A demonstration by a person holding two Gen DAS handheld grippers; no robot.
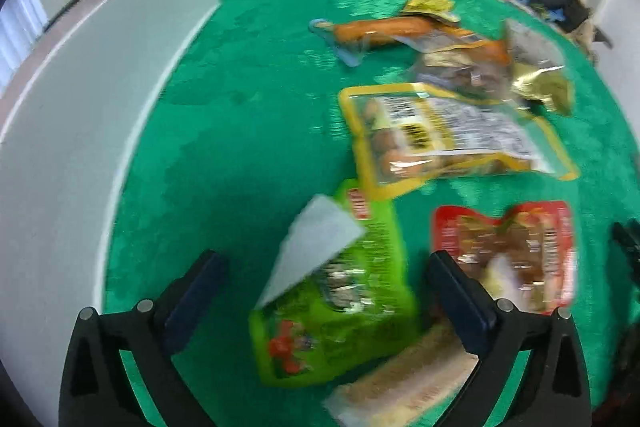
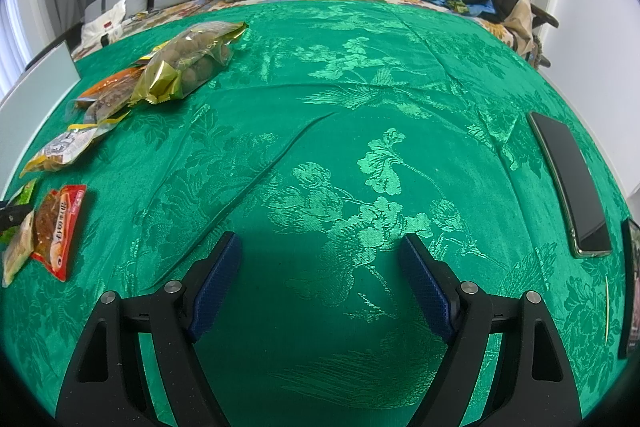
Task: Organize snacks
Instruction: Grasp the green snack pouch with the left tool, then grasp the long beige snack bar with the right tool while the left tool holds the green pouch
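Left wrist view: left gripper (image 1: 326, 283) wide open, nothing gripped, green pack (image 1: 340, 311) loose between fingers on green bedspread (image 1: 248, 75); red pack (image 1: 516, 251), yellow pack (image 1: 452, 135) beside.
Right wrist view: right gripper (image 2: 320, 283) open, empty; snack pile (image 2: 160, 75) unsorted at far left. Early stage, judging.

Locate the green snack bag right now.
Left wrist view: green bag lies on the green cloth between the open left tongs, red bag to its right, yellow bag just beyond.
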